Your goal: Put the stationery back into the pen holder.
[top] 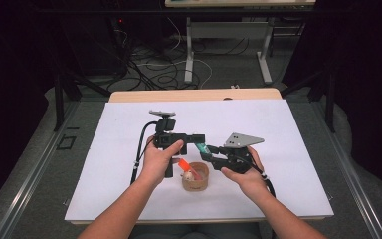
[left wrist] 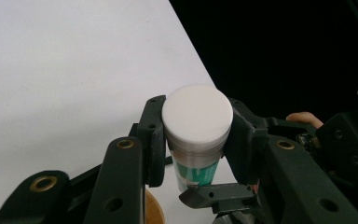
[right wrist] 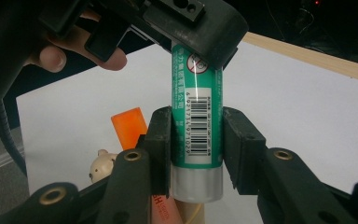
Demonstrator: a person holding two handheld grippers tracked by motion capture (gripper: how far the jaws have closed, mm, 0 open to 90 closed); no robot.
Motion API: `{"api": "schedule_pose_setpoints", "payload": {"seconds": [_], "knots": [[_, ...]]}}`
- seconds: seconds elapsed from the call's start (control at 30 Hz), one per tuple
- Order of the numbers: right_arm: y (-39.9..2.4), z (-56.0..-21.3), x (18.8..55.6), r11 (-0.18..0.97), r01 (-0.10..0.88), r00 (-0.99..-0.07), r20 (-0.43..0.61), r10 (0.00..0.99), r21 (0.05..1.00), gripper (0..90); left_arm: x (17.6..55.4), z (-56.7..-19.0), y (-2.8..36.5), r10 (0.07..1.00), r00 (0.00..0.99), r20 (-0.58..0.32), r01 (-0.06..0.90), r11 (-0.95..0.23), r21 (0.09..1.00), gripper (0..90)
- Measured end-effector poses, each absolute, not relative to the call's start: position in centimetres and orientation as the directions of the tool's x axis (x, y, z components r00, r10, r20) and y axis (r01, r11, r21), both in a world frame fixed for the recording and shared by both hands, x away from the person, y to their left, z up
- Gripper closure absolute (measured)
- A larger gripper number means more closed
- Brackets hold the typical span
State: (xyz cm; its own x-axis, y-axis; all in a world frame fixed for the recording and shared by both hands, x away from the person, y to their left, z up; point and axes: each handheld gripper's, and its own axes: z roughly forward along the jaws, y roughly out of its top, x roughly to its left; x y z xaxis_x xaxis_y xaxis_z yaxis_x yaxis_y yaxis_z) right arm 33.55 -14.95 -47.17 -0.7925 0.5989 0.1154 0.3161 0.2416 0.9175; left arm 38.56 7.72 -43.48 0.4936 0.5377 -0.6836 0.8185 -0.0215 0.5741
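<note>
Right gripper (right wrist: 196, 135) pinches glue stick (right wrist: 196, 112) at its green barrel; left gripper (left wrist: 196, 140) clamps the white cap (left wrist: 197, 116). Stick's long axis runs straight between both grippers, above the wooden cup (top: 195, 178). Next move, I'd guess: pull apart along that axis.

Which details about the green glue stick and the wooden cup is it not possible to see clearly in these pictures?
- Glue stick top end: right gripper view, hidden by the left gripper.
- Its body: left gripper view, mostly behind the white cap.
- Label text: high view, too small to read.
- Wooden cup contents: high view, too small; right gripper view, the right gripper hides their lower parts.
</note>
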Motion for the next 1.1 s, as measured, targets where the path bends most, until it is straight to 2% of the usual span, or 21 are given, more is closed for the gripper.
{"api": "schedule_pose_setpoints", "payload": {"seconds": [0.17,0.33,0.43,0.8,1.1], "knots": [[-15.3,-47.2,33.7,0.226,0.343,-0.787,0.148,0.599,0.912,55.6,38.4,-43.3,8.1,0.570,0.470,-0.674,0.816,0.011,0.577,64.6],[-15.8,-47.3,33.8,0.243,0.360,-0.781,0.148,0.607,0.901,47.4,38.2,-43.0,8.9,0.605,0.508,-0.613,0.779,-0.019,0.627,64.7],[-16.2,-47.4,33.9,0.246,0.371,-0.773,0.150,0.617,0.895,44.1,37.9,-43.0,9.2,0.610,0.508,-0.609,0.771,-0.007,0.636,64.7],[-18.4,-48.2,35.1,0.200,0.420,-0.703,0.178,0.689,0.885,40.9,36.4,-43.0,8.8,0.644,0.558,-0.524,0.731,-0.081,0.678,64.7],[-19.0,-48.8,35.6,0.189,0.460,-0.676,0.204,0.708,0.868,40.1,35.3,-44.0,7.4,0.678,0.608,-0.413,0.684,-0.182,0.707,64.7]]}}
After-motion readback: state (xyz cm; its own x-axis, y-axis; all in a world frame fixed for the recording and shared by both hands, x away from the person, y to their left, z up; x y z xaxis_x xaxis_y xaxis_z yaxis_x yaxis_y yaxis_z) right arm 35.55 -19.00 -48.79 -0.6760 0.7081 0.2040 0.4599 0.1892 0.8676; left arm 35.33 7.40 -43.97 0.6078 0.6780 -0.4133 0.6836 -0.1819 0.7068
